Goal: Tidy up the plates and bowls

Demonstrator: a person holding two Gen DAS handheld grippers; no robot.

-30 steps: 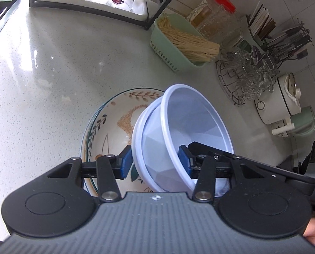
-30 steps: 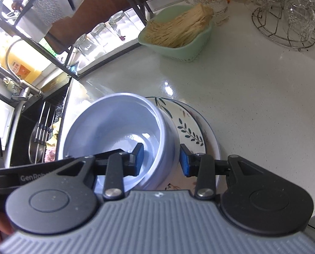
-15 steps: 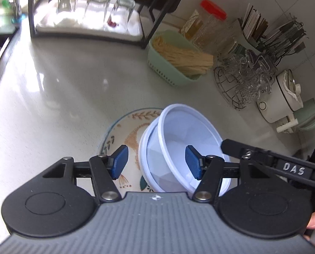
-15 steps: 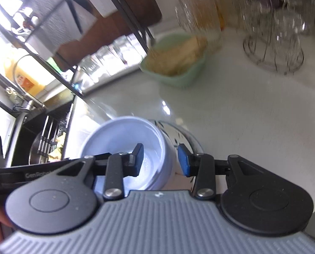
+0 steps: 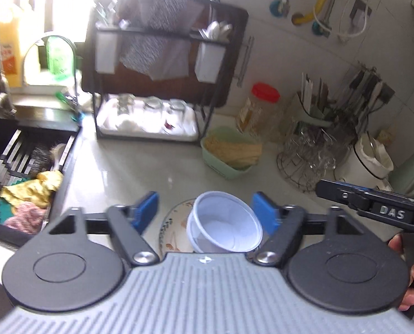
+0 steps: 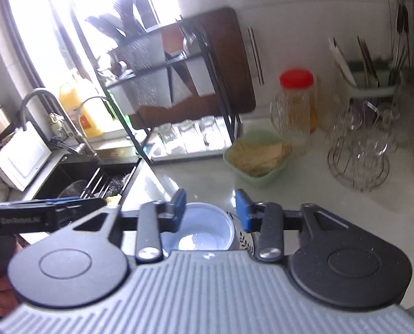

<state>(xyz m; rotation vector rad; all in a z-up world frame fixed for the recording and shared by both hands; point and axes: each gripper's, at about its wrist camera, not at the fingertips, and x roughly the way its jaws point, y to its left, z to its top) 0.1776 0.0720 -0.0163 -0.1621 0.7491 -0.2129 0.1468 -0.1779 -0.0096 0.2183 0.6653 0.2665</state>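
Note:
A stack of white bowls (image 5: 225,224) sits on a leaf-patterned plate (image 5: 173,226) on the pale counter, far below both grippers. My left gripper (image 5: 205,208) hangs high above the stack, its jaws opening wide with nothing between the blue pads. In the right wrist view the white bowls (image 6: 204,235) and a sliver of the plate (image 6: 245,240) show below my right gripper (image 6: 211,208). Its jaws are opening too, and the pads touch nothing. The right tool (image 5: 374,206) reaches in from the right edge of the left wrist view.
A black dish rack (image 5: 151,83) with upturned glasses stands at the back. A green basket (image 5: 229,153) of sticks, a red-lidded jar (image 5: 258,111), a wire glass stand (image 5: 307,161) and utensil holders line the back right. A sink (image 5: 17,167) with cloths lies left.
Both grippers let go of the bowl rims, opened and rose well above the stack. The bowls stay nested on the plate, and more of the rack and sink has come into view.

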